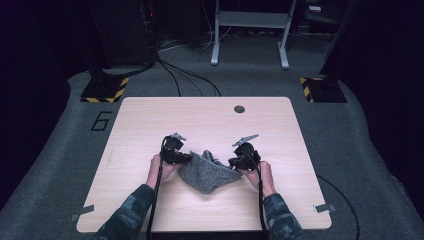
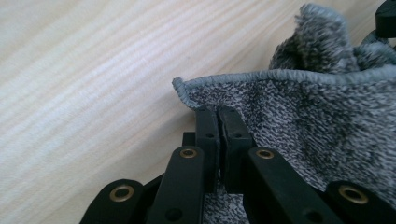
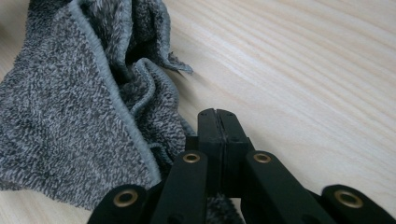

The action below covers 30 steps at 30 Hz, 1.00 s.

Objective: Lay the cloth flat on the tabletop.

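Observation:
A grey terry cloth [image 1: 206,172] with a hemmed edge lies bunched on the light wooden table [image 1: 150,125], stretched between my two grippers. My left gripper [image 1: 187,158] is at the cloth's left end. In the left gripper view its jaws [image 2: 218,122] are pressed together just below the cloth's hemmed corner [image 2: 299,121], with grey fabric pinched between them. My right gripper [image 1: 232,164] is at the cloth's right end. Its jaws [image 3: 218,125] are also together, with a fold of the cloth [image 3: 70,121] caught low between them. A hand holds each gripper.
A dark round hole [image 1: 239,109] sits near the table's far edge. Grey tape strips [image 1: 324,207] mark the front corners. Beyond the table stand bases with yellow-black stripes [image 1: 104,90] and a grey frame [image 1: 250,30] on the carpet.

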Available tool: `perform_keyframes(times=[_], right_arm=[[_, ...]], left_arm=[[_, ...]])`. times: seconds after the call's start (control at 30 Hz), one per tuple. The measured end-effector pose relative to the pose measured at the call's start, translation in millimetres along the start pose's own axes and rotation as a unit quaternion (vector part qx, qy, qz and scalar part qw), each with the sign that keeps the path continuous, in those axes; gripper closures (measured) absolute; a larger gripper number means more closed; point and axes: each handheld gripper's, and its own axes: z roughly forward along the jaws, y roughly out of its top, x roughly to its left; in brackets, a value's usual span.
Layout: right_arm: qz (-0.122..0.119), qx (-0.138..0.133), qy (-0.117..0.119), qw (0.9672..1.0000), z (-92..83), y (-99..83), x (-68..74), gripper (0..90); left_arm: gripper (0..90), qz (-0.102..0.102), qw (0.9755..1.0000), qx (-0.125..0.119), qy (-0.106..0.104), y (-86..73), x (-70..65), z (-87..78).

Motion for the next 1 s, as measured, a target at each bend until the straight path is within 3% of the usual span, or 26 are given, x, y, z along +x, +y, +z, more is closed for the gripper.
perform_keyframes(times=[0.27, 0.3, 0.47, 0.6, 0.73, 0.83, 0.97, 1.0], right_arm=[[0.009, -0.014, -0.022, 0.9996, -15.9, -4.0, -7.2, 90.0], [0.009, -0.018, -0.024, 0.9995, -18.4, -4.8, -9.2, 90.0], [0.021, -0.027, -0.042, 0.9985, -26.0, -6.3, -15.8, 90.0], [0.022, -0.029, -0.062, 0.9974, -29.2, -8.4, -20.0, 90.0], [0.026, -0.038, -0.071, 0.9964, -32.6, -10.4, -24.4, 90.0], [0.033, -0.046, -0.079, 0.9952, -35.5, -11.9, -25.7, 90.0], [0.037, -0.068, -0.082, 0.9936, -44.3, -16.6, -26.5, 90.0], [0.039, -0.066, -0.080, 0.9939, -46.1, -18.3, -25.5, 89.9]], left_arm=[[88.0, 0.008, 0.9989, -0.045, 0.006, 1.1, 1.4, -23.0], [88.0, 0.004, 0.9985, -0.055, -0.003, 0.8, 1.4, -26.2], [88.0, 0.008, 0.9964, -0.083, -0.008, 0.5, 2.3, -40.0], [88.0, 0.006, 0.9950, -0.097, -0.023, -10.5, 3.4, -51.4], [87.8, 0.009, 0.9947, -0.097, -0.034, -26.5, 5.7, -61.5], [87.7, -0.001, 0.9939, -0.101, -0.044, -37.4, 7.8, -67.6], [87.2, 0.005, 0.9938, -0.090, -0.066, -51.3, 2.7, -73.5], [86.7, 0.014, 0.9940, -0.081, -0.072, -55.5, -0.8, -73.8]])
